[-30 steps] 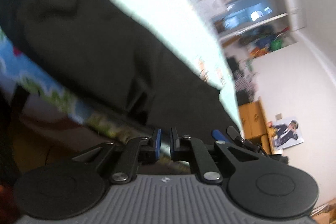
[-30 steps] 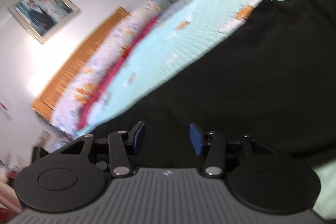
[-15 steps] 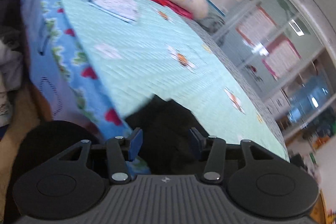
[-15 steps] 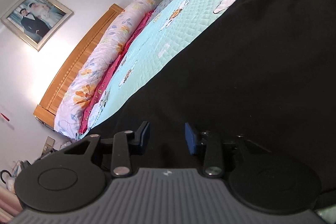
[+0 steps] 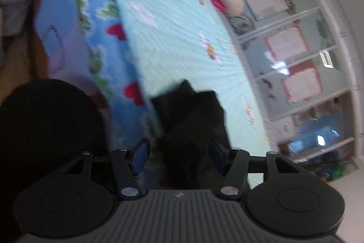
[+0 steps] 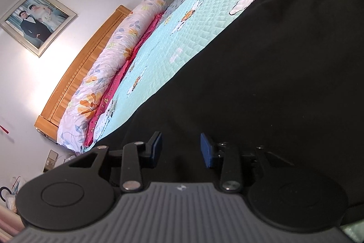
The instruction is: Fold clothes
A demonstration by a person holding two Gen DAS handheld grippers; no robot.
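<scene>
A black garment (image 6: pixel 273 74) lies spread flat on the pale green quilted bed cover (image 6: pixel 204 22). My right gripper (image 6: pixel 181 149) hovers open just over the garment, near its edge, with nothing between the blue pads. In the left wrist view, a crumpled corner of the black garment (image 5: pixel 191 115) lies at the bed's edge. My left gripper (image 5: pixel 178 156) is open there, its pads on either side of the dark cloth without pinching it. That view is motion-blurred.
A rolled floral quilt (image 6: pixel 107 74) and pink blanket (image 6: pixel 113 88) lie along the wooden headboard (image 6: pixel 84 70). The blue patterned bed skirt (image 5: pixel 79 22) drops to the floor on the left. Glass-fronted shelves (image 5: pixel 302 65) stand beyond the bed.
The left gripper was shut on the black cloth a second ago; it has opened, let go and swung toward the bed's corner. The right gripper stays open, closer over the garment.
</scene>
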